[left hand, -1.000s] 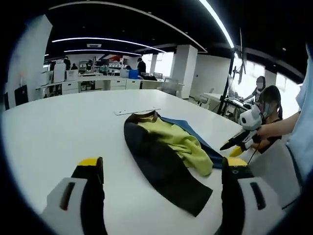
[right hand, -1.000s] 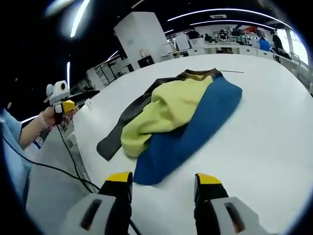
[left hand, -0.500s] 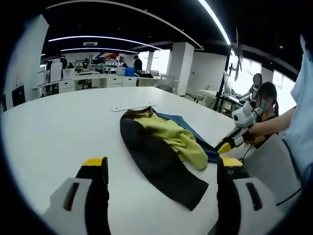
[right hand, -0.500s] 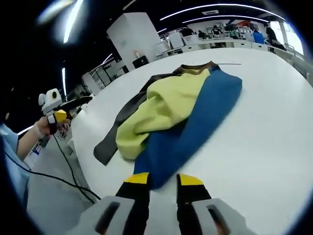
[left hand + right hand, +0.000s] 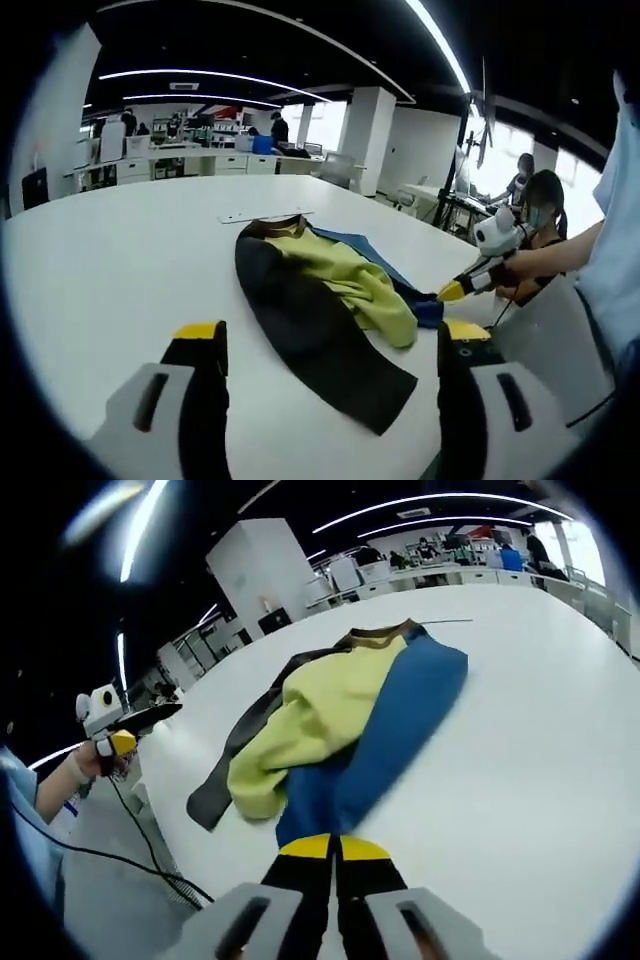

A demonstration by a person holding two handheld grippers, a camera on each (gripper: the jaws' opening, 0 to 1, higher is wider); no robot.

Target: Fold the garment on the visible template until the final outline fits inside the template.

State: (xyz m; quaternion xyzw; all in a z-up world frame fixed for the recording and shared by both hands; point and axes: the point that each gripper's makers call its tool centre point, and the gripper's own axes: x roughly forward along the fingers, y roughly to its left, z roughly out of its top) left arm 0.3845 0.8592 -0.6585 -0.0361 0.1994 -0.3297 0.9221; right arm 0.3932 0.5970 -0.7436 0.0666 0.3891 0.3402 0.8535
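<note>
Long white ceiling strip lights point(image 5: 250, 85) arc across a dark ceiling, lighting the broad glossy white table point(image 5: 110, 250) evenly and brightly. Daylight blows out the tall windows point(image 5: 505, 160) at the room's far side. The fisheye lens bends straight lines sharply toward the edges in both views. In the right gripper view, one smeared ceiling light point(image 5: 105, 505) glares softly, and the picture looks slightly motion-blurred. Shadows are faint.

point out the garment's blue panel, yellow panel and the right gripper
blue panel point(image 5: 400, 720), right gripper view, middle of the blue strip
yellow panel point(image 5: 305, 720), right gripper view, centre of the bunched yellow cloth
right gripper point(image 5: 334, 848), right gripper view, between the yellow-tipped fingers
</note>
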